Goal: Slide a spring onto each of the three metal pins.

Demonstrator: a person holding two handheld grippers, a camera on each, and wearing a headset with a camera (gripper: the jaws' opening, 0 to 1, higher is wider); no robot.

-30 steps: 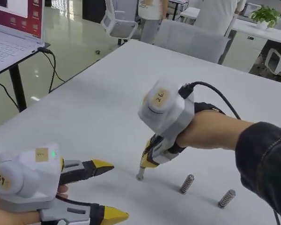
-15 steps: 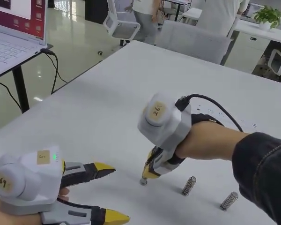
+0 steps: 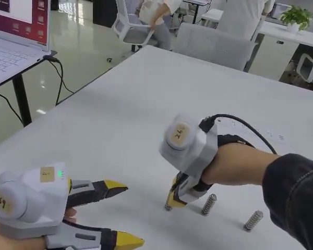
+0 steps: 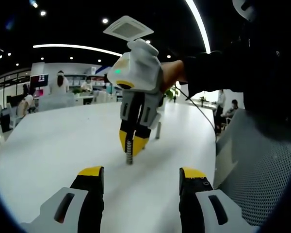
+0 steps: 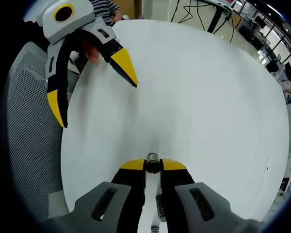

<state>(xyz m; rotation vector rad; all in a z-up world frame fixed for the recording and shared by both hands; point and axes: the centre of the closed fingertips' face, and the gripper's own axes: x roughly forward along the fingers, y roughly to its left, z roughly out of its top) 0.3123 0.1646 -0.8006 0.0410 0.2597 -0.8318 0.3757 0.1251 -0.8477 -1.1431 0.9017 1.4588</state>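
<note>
Since the earlier frame our right gripper (image 3: 170,204) has travelled to the right across the white table (image 3: 120,99), so that its tips now stand just beside the nearer spring (image 3: 208,204), while our left gripper (image 3: 122,213) has kept its place at the lower left. Starting at the far left of the head view, we see an open laptop (image 3: 13,31) on a separate desk. Next comes the left gripper, low over the near edge of the table, its yellow-tipped jaws spread wide with nothing between them; its own view shows the same wide gap. Toward the middle, the right gripper points steeply down at the table, with its jaws pinched together on a metal pin (image 5: 152,160). In the right gripper view the pin's round end pokes out past the yellow tips, and spring coils (image 5: 158,208) show in the slit between the jaws behind it. In the left gripper view the pin stands upright, its lower end at the table surface; we cannot tell whether it touches. Right of the nearer spring, and apart from it, the farther spring (image 3: 252,221) lies on the table. We cannot tell whether either one has a pin inside it. At the far right, beyond the table, a potted plant (image 3: 295,15) stands on a counter.
</note>
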